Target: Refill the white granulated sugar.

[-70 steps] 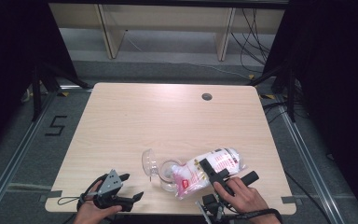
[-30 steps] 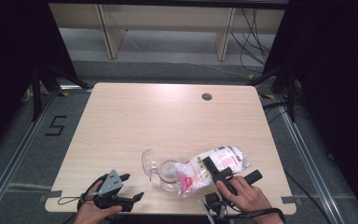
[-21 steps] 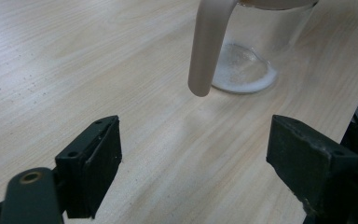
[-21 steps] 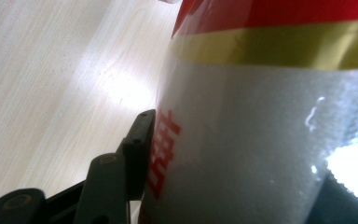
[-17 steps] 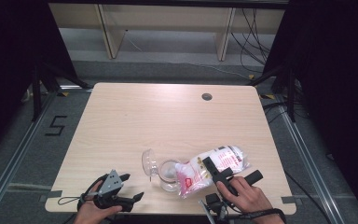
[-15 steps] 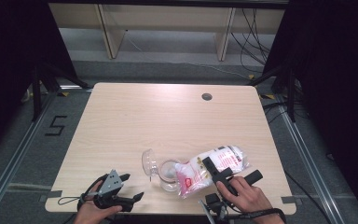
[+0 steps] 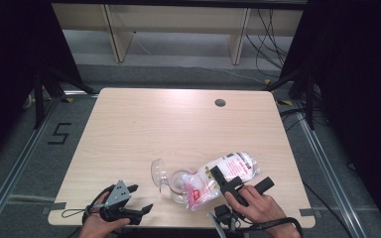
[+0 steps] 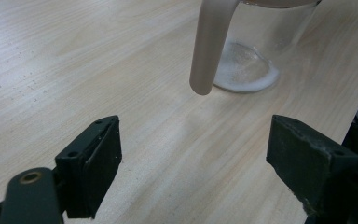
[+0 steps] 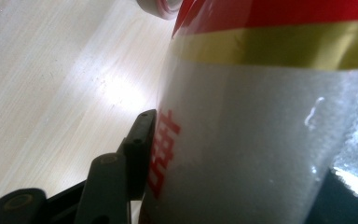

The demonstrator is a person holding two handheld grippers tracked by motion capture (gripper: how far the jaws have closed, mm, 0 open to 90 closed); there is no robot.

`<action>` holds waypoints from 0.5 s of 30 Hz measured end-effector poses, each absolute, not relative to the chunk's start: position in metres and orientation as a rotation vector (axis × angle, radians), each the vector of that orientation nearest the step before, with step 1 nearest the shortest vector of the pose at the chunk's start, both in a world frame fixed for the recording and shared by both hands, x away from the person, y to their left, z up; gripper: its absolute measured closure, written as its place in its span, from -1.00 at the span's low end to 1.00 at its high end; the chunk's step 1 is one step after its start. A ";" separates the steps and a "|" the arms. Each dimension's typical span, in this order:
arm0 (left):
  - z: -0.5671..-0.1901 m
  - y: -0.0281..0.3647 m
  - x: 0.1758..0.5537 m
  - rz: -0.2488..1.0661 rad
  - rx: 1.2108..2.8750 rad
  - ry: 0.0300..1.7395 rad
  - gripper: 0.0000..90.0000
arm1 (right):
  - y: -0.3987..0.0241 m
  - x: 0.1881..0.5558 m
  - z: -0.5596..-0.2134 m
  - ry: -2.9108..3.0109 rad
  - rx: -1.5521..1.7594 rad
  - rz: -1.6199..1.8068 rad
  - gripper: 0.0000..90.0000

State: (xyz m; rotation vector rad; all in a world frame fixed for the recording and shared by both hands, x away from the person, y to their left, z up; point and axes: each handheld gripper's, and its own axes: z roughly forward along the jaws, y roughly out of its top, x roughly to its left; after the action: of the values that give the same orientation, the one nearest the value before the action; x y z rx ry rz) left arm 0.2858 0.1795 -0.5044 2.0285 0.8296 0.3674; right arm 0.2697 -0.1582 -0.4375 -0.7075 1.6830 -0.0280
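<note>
A clear glass jug [image 7: 178, 184] stands near the table's front edge, its hinged lid [image 7: 157, 171] tipped open to the left. A plastic bag of white grains with red print [image 7: 224, 171] lies tilted with its lower end over the jug's mouth. My right gripper [image 7: 239, 179] is shut on the bag; in the right gripper view its left finger [image 9: 139, 142] presses against the bag [image 9: 261, 140]. My left gripper [image 7: 141, 198] rests open by the front left edge. In the left gripper view its jaws stand wide apart [image 8: 193, 140], facing the jug [image 8: 256, 51] and its handle [image 8: 212, 46]. White grains cover the jug's bottom.
The light wooden table [image 7: 178, 124] has a round cable hole [image 7: 220, 102] at the back right. Pale shelving [image 7: 178, 29] stands behind the table, dark curtains at both sides. A "5" is marked on the floor [image 7: 59, 134] to the left.
</note>
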 end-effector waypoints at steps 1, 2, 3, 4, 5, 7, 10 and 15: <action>-0.504 0.179 0.286 0.367 2.029 0.830 -0.61 | -0.158 0.270 -0.437 1.683 -0.708 -0.028 0.15; -0.504 0.179 0.286 0.368 2.029 0.829 -0.61 | -0.158 0.270 -0.438 1.682 -0.711 -0.024 0.15; -0.504 0.179 0.286 0.368 2.028 0.830 -0.61 | -0.157 0.270 -0.438 1.682 -0.712 -0.024 0.15; -0.505 0.178 0.285 0.350 1.993 0.841 -0.61 | -0.156 0.270 -0.439 1.681 -0.716 -0.026 0.15; -0.505 0.178 0.285 0.351 1.994 0.841 -0.61 | -0.156 0.271 -0.438 1.680 -0.728 -0.033 0.15; -0.505 0.178 0.286 0.357 1.993 0.832 -0.61 | -0.154 0.271 -0.439 1.679 -0.735 -0.032 0.16; -0.505 0.178 0.286 0.352 1.991 0.836 -0.61 | -0.153 0.270 -0.439 1.679 -0.745 -0.034 0.17; -0.504 0.180 0.286 0.367 2.028 0.825 -0.61 | -0.151 0.270 -0.439 1.680 -0.747 -0.023 0.18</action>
State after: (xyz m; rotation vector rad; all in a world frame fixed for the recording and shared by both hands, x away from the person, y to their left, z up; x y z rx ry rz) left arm 0.2860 0.1795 -0.5042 2.0284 0.8247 0.3671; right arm 0.2702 -0.1514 -0.4392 -0.7469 1.6799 -0.0234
